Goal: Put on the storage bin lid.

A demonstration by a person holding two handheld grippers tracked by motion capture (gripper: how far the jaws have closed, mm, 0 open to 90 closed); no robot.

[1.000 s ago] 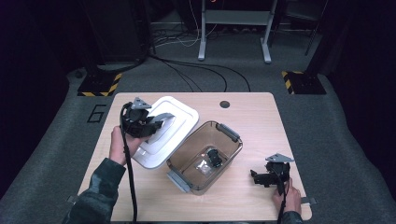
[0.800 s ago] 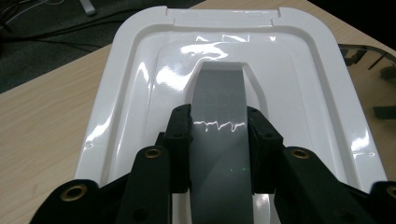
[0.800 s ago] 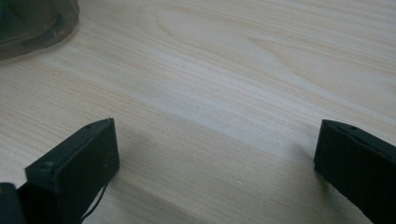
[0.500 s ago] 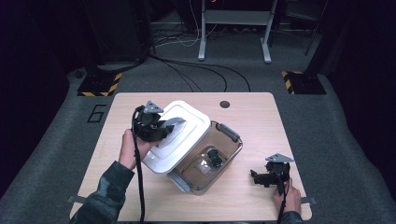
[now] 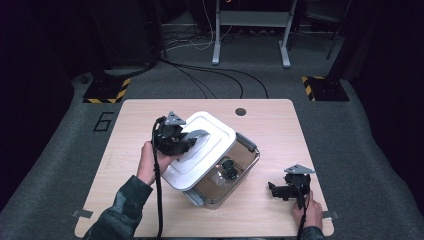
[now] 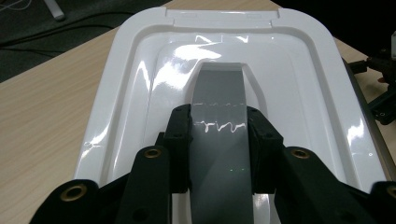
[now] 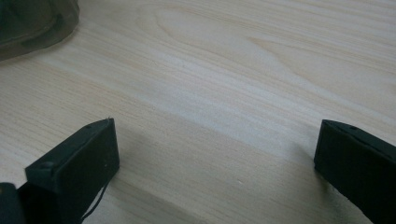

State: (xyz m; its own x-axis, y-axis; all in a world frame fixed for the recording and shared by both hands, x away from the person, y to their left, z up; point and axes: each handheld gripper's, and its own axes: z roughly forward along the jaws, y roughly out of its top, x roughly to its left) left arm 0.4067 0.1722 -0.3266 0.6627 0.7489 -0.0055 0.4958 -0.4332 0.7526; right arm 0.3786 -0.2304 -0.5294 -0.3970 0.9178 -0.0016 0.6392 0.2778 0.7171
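Lid (image 5: 202, 150) slants across bin (image 5: 235, 172), long axis toward table's far-right corner.

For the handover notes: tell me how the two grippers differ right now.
The left gripper is shut on the grey handle of the white lid, while the right gripper stands open with nothing between its jaws. The left is raised over the clear container; the right sits low at the wooden table. Both are black, two-jawed and hand-held.
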